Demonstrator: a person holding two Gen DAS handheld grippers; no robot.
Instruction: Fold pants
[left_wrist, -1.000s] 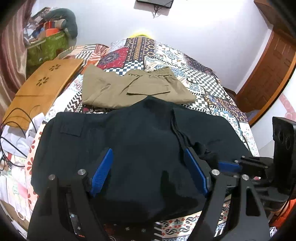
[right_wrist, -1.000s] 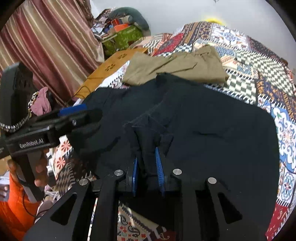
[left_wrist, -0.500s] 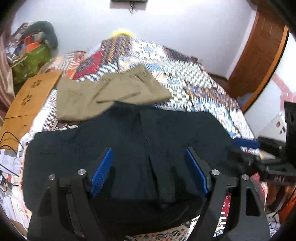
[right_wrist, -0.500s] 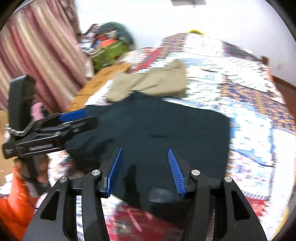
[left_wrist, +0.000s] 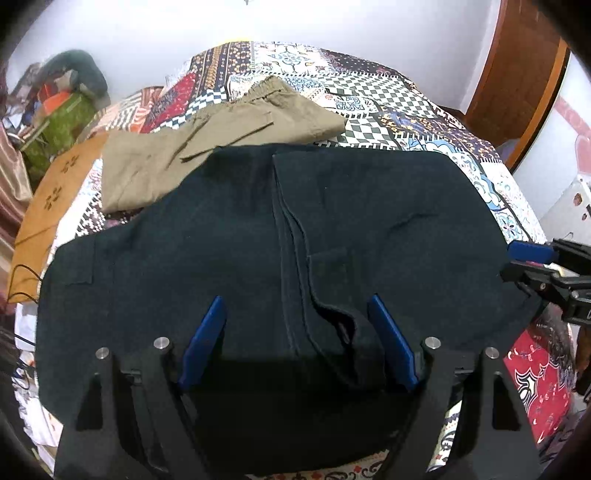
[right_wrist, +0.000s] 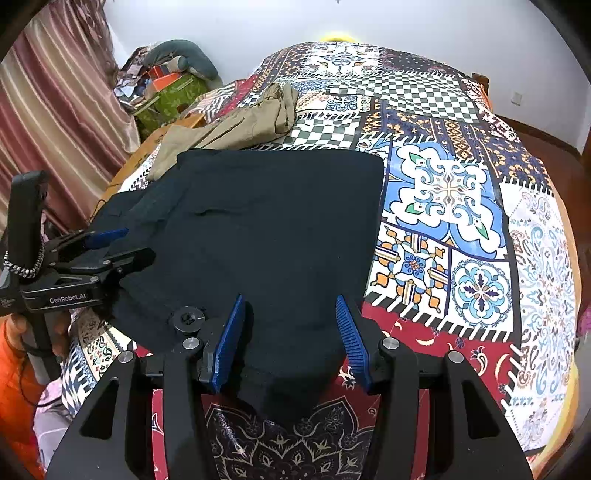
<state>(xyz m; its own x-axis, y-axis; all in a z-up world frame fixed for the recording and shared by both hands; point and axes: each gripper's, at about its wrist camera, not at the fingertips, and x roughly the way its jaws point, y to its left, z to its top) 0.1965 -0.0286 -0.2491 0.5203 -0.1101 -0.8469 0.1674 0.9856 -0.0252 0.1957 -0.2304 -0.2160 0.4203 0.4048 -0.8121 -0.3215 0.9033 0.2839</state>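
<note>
Your right gripper (right_wrist: 291, 339) has let go: a second ago its blue ribbed pads were pinched on a bunched ridge of the black pants (right_wrist: 273, 229), and its jaws have just been opening, so now they stand apart over the near right edge of the cloth with nothing pressed between them. Your left gripper (left_wrist: 295, 343) has its jaws wide apart too, as they were a second ago, hovering over the middle seam near the front edge; the fabric lies under and between the pads, but they do not squeeze it. Both views have swung since then, and the pants now look spread flatter across the bed (right_wrist: 461, 192), the lifted ridge gone.

From that you can judge the drag or fold stroke as finished and released; the next step looks like picking fresh grip points for another fold, probably along the near hem or an outer side.

The pants are dark, matte, fairly heavy cloth, lying as a broad rounded rectangle with a raised centre seam, a flat patch pocket on the left, and a small curled flap just inside your left gripper's right pad. Expect that flap to crease if you fold over it. Beyond, a khaki pair (left_wrist: 207, 147) lies already folded, its near edge tucked slightly under the black pair. The bed cover is a smooth printed patchwork.
</note>
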